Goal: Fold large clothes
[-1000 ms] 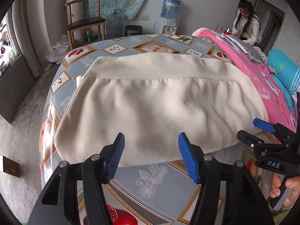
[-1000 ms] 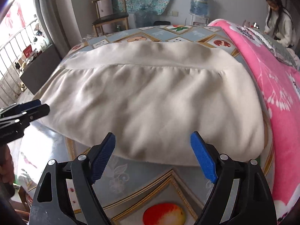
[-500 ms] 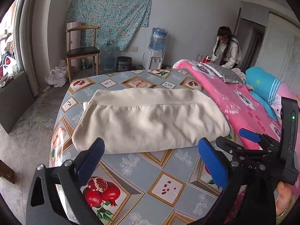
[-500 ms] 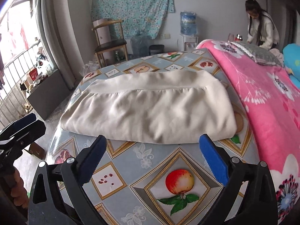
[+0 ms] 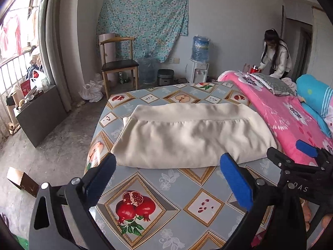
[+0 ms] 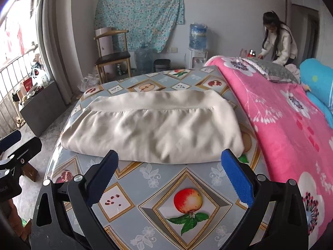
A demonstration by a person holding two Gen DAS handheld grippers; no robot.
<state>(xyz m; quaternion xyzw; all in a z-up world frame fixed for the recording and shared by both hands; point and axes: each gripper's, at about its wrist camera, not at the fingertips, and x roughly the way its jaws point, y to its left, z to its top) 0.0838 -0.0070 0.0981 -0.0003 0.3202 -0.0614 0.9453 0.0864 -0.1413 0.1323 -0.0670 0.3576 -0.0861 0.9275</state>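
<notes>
Folded garment, both tongs released.
I find the cream garment ahead, long axis crosswise; left tongs and right tongs equally near, nothing gripped.

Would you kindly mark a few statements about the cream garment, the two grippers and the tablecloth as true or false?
1. The cream garment lies folded on the fruit-print tablecloth. True.
2. The left gripper is clamped on the garment's near edge. False: its jaws are open, with nothing between them.
3. The right gripper is open and clear of the garment. True.
4. The garment hangs over the wooden chair. False: the chair stands by the far wall, apart from the garment.
5. The pink blanket covers the garment. False: it lies beside it.
</notes>
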